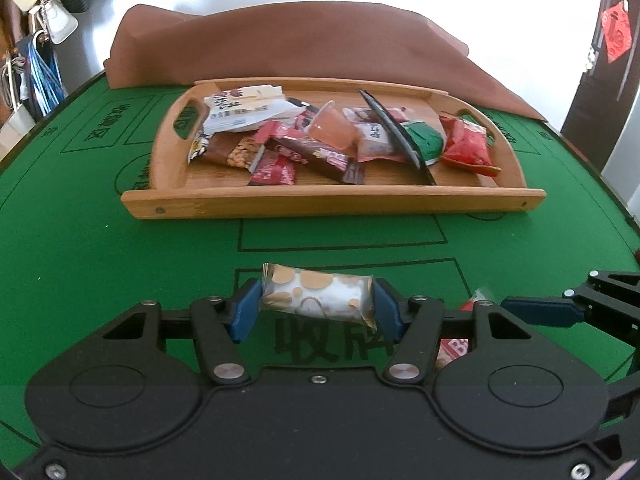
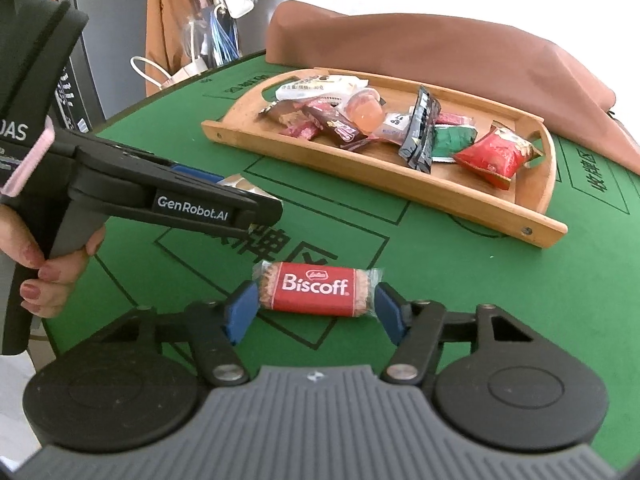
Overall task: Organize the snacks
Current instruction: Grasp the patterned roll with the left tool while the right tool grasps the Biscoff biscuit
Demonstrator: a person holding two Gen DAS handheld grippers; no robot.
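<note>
Green felt table (image 1: pixel 100 240) fills both views, its wooden tray (image 2: pixel 400 184) heaped with snack packets. Nearer, the left gripper (image 1: pixel 318 304) clamps a beige spotted packet (image 1: pixel 320 296), seemingly lifted clear. On the felt, the right gripper (image 2: pixel 316 308) pinches a red Biscoff biscuit (image 2: pixel 316 289).

Snacks (image 1: pixel 320 140) lie in the tray (image 1: pixel 332 200); behind the tray a cloth (image 1: pixel 288 40), before it two wrapped snacks (image 1: pixel 320 294) on the table (image 1: pixel 100 260).
</note>
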